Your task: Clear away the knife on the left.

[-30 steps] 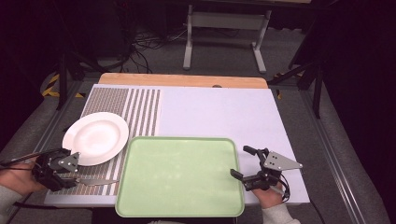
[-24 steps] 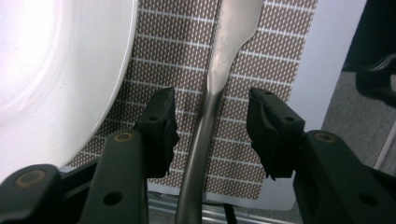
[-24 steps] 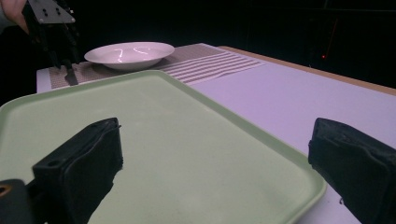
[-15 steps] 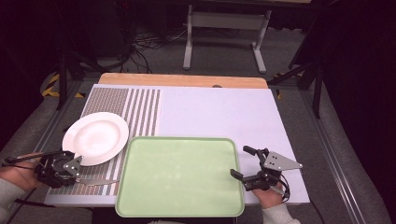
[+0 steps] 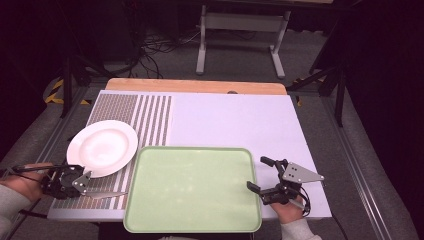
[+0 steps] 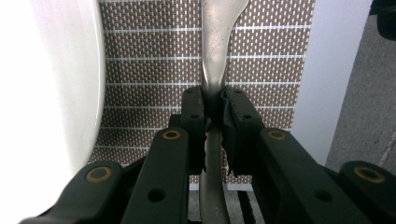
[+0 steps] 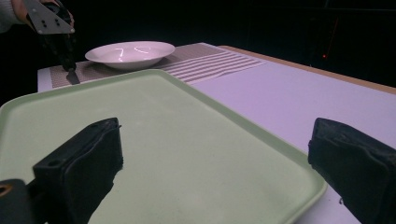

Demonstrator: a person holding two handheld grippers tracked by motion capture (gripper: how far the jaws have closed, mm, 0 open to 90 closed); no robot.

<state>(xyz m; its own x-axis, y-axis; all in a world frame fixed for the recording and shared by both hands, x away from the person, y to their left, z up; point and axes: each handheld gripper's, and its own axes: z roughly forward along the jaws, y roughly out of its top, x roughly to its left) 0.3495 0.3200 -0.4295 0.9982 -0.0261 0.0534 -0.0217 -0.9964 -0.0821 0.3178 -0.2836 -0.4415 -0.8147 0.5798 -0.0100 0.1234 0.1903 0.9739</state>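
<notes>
Dark floor and a grey stand's legs lie beyond the bench (image 5: 230,117), whose pale cover carries everything I work with. Nearest me, my left gripper (image 5: 82,182) sits at the bench's near left corner, its jaws closed tight on the handle of a metal utensil (image 6: 215,56); in the left gripper view the handle runs straight out between the pads and widens toward its far end, which is cut off, so I cannot tell what kind of utensil it is. It lies over the brown woven placemat (image 5: 150,120), pointing toward the green tray (image 5: 192,187). My right gripper (image 5: 262,175) rests at the tray's near right corner with its jaws spread wide and holding nothing; in the right gripper view one jaw hangs over the tray's floor and the other outside its rim. The tray lies bare at the bench's near middle. Just past my left gripper, the white plate (image 5: 102,147) sits on the placemat, beside the tray's far left corner.
</notes>
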